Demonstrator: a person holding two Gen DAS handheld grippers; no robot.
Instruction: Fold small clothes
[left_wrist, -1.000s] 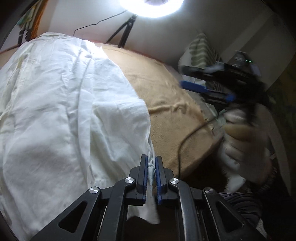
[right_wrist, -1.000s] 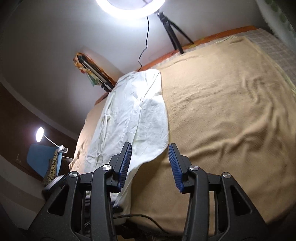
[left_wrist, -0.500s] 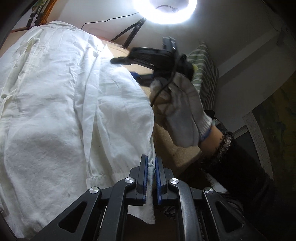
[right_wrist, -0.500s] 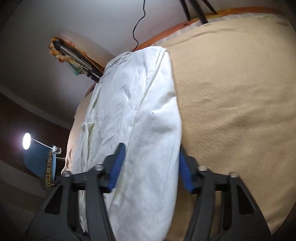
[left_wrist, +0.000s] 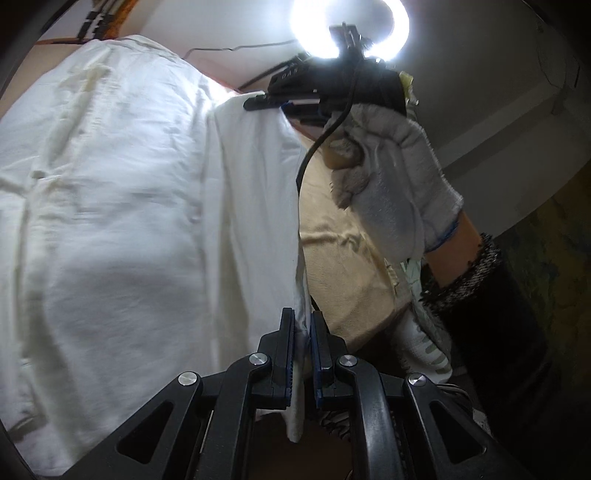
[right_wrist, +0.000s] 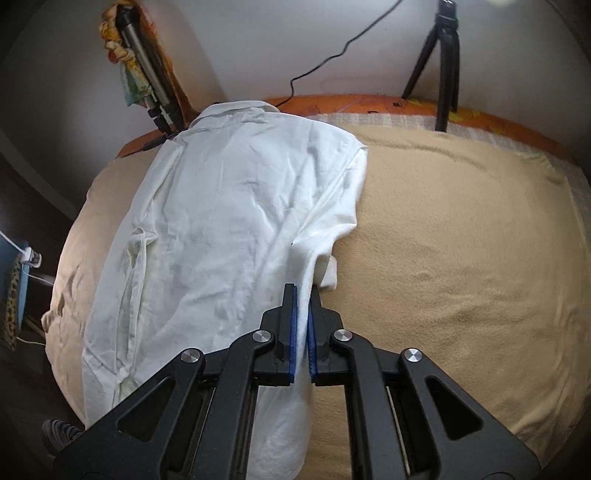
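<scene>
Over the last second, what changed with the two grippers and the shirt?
The right gripper swung in from the bare blanket to the white shirt, and its fingers have just been closing, now pinching the shirt's right edge. The left gripper stayed shut on the shirt's near edge. The shirt still lies spread out on the blanket.

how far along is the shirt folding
Early on. Done: the white shirt lies spread lengthwise on the tan blanket. In hand: the left gripper is shut on its near edge, and the right gripper has just been closing and now pinches the same side edge further up. Left: carrying that side over, then the remaining folds; no crisp fold shows yet.
</scene>
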